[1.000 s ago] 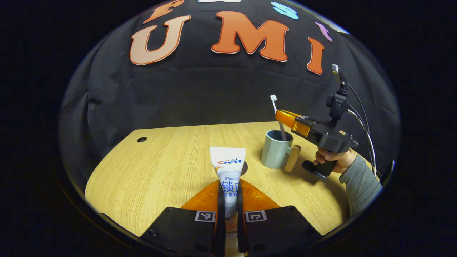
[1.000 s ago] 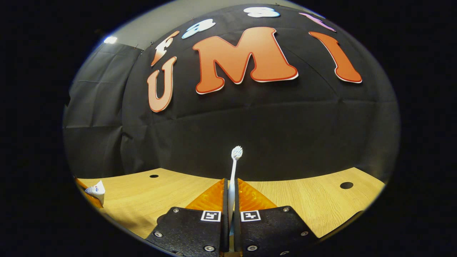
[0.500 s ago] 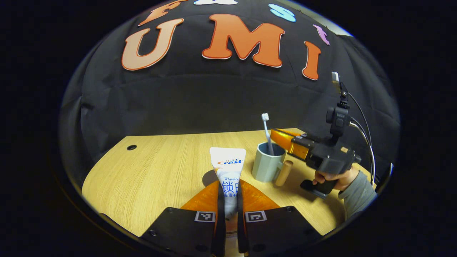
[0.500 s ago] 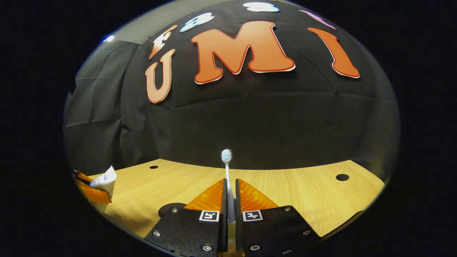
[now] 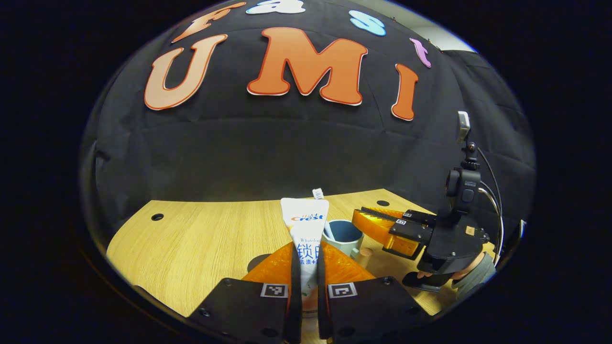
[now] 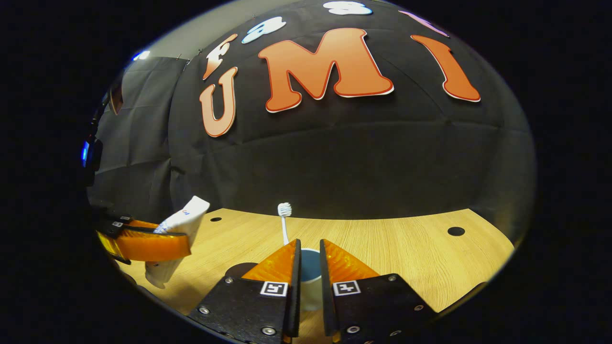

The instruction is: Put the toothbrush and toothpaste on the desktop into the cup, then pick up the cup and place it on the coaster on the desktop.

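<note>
Left gripper (image 5: pixel 306 267) clamps the toothpaste (image 5: pixel 306 224) upright, tail end up, near the cup (image 5: pixel 342 234) mid-desktop (image 5: pixel 201 239), apparently ready to drop it in. Right gripper (image 6: pixel 308 267), jaws slightly parted, holds nothing. Half a second ago it flanked the toothbrush (image 6: pixel 284 220); now that leans free in the cup.

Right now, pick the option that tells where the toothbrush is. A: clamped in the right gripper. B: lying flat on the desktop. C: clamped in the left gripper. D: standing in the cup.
D: the toothbrush stands in the cup, its head up, free of the open right gripper.
</note>
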{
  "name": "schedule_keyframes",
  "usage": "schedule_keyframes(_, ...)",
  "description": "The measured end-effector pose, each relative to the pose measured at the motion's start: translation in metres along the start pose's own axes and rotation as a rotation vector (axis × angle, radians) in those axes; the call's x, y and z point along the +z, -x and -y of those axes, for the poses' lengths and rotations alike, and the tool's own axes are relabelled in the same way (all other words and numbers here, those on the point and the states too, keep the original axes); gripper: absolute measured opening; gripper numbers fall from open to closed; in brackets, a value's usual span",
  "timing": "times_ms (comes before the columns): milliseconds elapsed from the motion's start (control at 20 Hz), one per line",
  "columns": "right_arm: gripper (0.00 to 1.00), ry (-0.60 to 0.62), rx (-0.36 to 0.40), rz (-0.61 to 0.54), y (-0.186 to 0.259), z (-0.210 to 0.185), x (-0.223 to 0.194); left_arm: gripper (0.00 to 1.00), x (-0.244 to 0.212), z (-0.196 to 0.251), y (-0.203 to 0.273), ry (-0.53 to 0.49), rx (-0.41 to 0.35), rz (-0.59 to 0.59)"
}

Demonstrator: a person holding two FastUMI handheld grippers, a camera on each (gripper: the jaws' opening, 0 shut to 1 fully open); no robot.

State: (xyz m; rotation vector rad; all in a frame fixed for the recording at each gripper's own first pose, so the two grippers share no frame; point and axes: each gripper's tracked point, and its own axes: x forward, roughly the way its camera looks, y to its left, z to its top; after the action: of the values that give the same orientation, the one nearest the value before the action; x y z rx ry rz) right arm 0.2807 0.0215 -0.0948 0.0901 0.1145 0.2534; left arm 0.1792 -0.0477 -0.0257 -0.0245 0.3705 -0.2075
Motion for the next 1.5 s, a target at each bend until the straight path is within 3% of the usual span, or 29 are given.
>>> schedule_keyframes(150,0.30,-0.005,-0.012,-0.036,0.014,0.001,-0.012,0.20,0.004,0.011,-0.012,0.014,-0.031,0.013)
schedule_keyframes(250,0.33,0.000,-0.027,-0.028,0.025,0.007,-0.008,0.16,0.014,0.015,-0.019,0.018,-0.044,0.040)
schedule_keyframes(500,0.40,-0.030,-0.067,0.039,0.052,0.025,0.009,0.17,0.032,0.020,-0.038,0.028,-0.049,0.098)
schedule_keyframes(750,0.52,-0.011,-0.126,0.032,0.076,0.054,0.005,0.16,0.037,0.028,-0.055,0.088,-0.071,0.123)
schedule_keyframes(1500,0.73,0.030,-0.083,-0.019,0.103,0.050,-0.011,0.17,0.057,0.040,-0.113,0.102,-0.068,0.212)
